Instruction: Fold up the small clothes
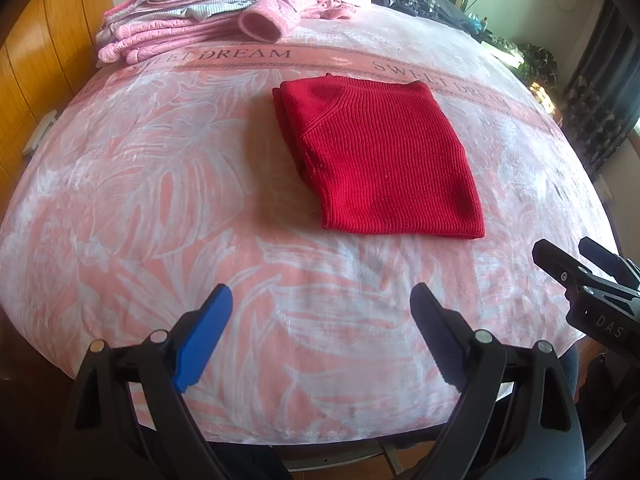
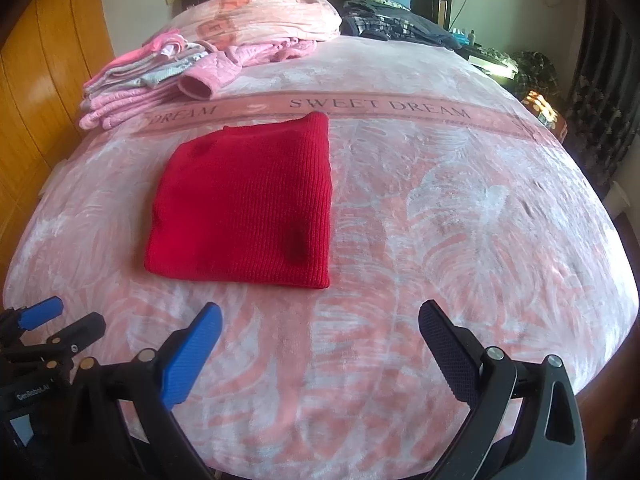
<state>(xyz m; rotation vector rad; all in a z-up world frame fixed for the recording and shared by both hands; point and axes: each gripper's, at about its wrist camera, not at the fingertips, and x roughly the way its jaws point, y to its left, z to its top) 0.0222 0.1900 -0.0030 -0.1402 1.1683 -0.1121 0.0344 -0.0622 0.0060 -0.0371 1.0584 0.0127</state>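
Observation:
A red knitted sweater (image 1: 380, 160) lies folded into a flat rectangle on the pink blanket (image 1: 160, 184); in the right wrist view the same sweater (image 2: 248, 204) sits left of centre. My left gripper (image 1: 320, 300) hovers open near the bed's front edge, short of the sweater, with nothing between its fingers. My right gripper (image 2: 320, 320) is open too, empty, and just in front of the sweater's near hem. The right gripper (image 1: 576, 258) also shows at the right edge of the left wrist view, and the left gripper (image 2: 60, 320) at the lower left of the right wrist view.
A stack of folded pink and grey clothes (image 1: 176, 28) lies at the bed's far left, also seen as a clothes stack (image 2: 144, 80). A rolled pink blanket (image 2: 272, 12) and dark clothes (image 2: 396, 24) lie by the headboard. A wooden wardrobe (image 1: 40, 60) stands left of the bed.

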